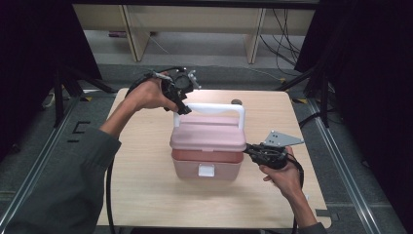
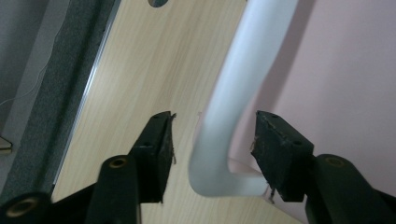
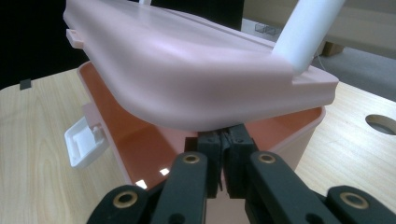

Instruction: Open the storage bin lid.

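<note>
Pink box [image 1: 207, 151] sits at the centre of the desk [image 1: 146, 185] in the high view, its lid [image 1: 208, 135] partly raised. In the left gripper view, the left gripper [image 2: 212, 140] fingers stand apart around the white handle [image 2: 233, 107] without pressing it. In the right gripper view, the right gripper [image 3: 227, 149] has its fingers closed together at the box rim under the lid, so I judge the opening is begun, not finished.

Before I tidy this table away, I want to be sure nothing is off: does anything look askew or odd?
Yes: the pink box's lid sits raised and tilted above the box, a gap along its front, the white latch hanging undone. The right gripper is shut under its edge.
</note>
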Demonstrator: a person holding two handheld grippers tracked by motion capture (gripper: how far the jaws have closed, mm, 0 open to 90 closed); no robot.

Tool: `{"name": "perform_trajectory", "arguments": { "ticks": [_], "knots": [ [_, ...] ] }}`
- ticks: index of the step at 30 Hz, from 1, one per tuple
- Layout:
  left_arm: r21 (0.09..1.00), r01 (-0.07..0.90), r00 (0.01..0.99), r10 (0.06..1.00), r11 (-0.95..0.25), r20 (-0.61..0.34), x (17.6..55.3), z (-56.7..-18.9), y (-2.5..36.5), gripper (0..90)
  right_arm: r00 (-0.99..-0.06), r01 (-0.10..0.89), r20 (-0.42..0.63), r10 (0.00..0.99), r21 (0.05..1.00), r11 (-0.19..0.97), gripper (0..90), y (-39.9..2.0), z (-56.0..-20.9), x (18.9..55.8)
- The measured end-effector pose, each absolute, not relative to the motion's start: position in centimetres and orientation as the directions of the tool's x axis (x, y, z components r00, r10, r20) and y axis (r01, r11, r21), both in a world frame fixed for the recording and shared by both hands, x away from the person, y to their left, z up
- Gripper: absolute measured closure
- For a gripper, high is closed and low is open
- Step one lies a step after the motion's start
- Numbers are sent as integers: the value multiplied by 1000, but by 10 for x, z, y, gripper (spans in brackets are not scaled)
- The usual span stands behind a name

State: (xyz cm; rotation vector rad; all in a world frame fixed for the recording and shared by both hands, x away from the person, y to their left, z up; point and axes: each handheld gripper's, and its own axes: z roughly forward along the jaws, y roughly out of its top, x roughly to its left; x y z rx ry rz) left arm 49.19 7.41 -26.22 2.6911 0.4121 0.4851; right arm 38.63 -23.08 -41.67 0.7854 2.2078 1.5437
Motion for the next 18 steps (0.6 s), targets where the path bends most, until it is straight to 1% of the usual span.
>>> {"name": "perform_trajectory", "arguments": {
  "ticks": [1,3,4,5,6,7,11,12,13,15,16,18],
  "knots": [
    [416,213,897,346,-884,275,489,-260,75,442,-801,235,21,599,931,281,883,-232,-416,388],
    [424,208,896,345,-882,280,485,-257,77,415,-802,230,18,597,932,281,883,-232,-415,389],
    [427,208,890,351,-880,290,482,-256,78,407,-791,244,33,611,932,266,883,-231,-415,388],
    [427,211,883,358,-879,302,480,-254,80,391,-793,223,11,609,936,273,883,-231,-415,390],
    [433,216,878,368,-875,306,477,-253,81,391,-793,223,11,609,936,273,883,-231,-415,390],
    [445,225,873,382,-867,304,475,-253,83,380,-803,231,19,595,931,282,883,-232,-414,390],
    [511,255,844,447,-821,297,466,-248,99,348,-802,237,18,597,927,290,883,-233,-413,389],
    [519,257,840,454,-815,297,463,-248,103,341,-799,221,0,601,930,294,884,-233,-413,390],
    [533,257,836,462,-806,296,461,-248,107,333,-801,236,19,598,929,286,887,-233,-412,389],
    [578,268,821,497,-771,282,456,-249,117,324,-795,226,8,606,932,284,891,-233,-412,389],
    [585,279,816,509,-762,273,454,-249,122,320,-797,235,26,604,934,270,891,-232,-412,389],
    [611,292,805,534,-736,258,449,-252,132,312,-793,230,15,609,933,276,892,-233,-410,390]
  ]
}}
